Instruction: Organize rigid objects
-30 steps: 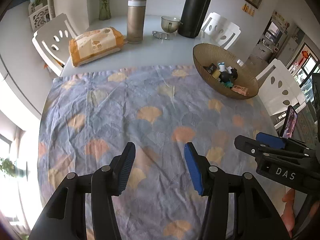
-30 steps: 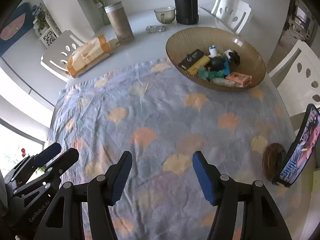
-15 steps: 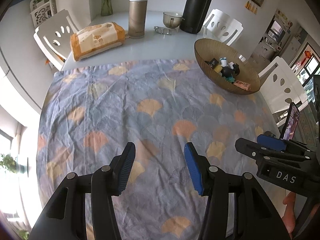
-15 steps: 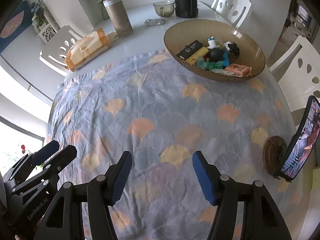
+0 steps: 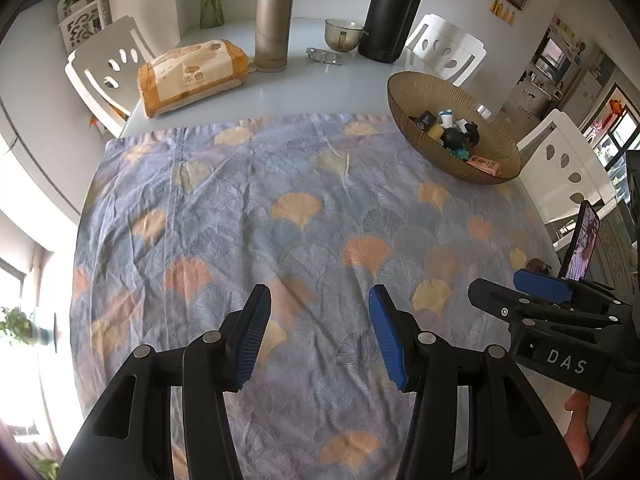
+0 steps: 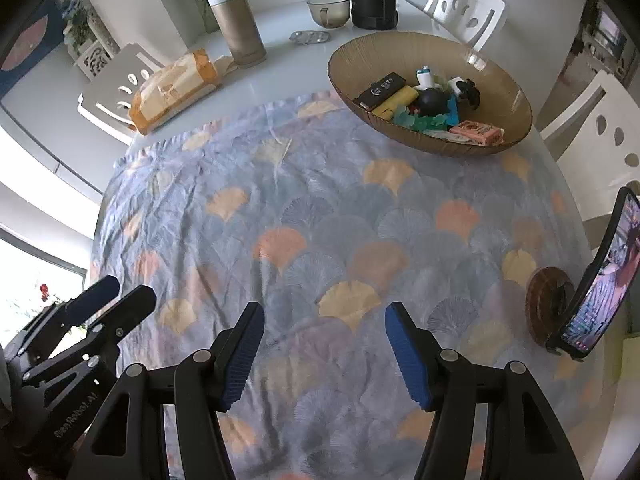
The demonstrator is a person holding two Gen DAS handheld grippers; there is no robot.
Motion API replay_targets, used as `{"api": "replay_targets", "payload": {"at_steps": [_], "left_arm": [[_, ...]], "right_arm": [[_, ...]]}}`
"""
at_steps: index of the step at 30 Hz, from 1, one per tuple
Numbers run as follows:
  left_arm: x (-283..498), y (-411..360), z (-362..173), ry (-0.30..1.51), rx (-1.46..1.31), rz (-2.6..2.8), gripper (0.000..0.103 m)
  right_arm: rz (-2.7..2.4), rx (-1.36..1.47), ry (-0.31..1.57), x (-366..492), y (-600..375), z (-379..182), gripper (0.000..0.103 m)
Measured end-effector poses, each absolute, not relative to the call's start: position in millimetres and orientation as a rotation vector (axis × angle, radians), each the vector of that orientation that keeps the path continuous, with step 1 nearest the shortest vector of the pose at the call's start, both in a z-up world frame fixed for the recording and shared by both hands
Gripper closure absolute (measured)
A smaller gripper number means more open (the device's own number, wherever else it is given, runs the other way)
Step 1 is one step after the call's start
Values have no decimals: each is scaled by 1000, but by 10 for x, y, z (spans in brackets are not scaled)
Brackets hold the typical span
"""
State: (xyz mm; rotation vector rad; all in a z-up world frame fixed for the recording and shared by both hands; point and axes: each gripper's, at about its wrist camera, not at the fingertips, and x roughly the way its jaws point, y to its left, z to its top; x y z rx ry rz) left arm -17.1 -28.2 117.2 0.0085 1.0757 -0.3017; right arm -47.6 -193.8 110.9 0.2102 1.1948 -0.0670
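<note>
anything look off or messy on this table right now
Nothing stands out. The small items sit heaped inside the brown bowl, none spilled onto the patterned cloth. The cloth is only lightly creased, and both claws hang open and empty above it.

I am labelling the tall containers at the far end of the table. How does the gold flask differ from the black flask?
The gold flask is champagne-coloured with a pale lid; the black flask is dark all over. The gold flask looks slimmer and shorter, while the black flask is wider and its top runs out of the right wrist view. The gold flask stands beside the tissue pack; the black flask stands next to the glass cup. Both stand upright on the bare white table, beyond the cloth.
</note>
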Motion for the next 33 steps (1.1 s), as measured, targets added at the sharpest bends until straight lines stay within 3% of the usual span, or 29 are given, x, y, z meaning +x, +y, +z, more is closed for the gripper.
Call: {"api": "replay_targets", "payload": {"at_steps": [33], "left_arm": [[-89,-266,1052,1113,3,-280,54]], "right_arm": [[-32,197,1250,-358,-1932,939,42]]}}
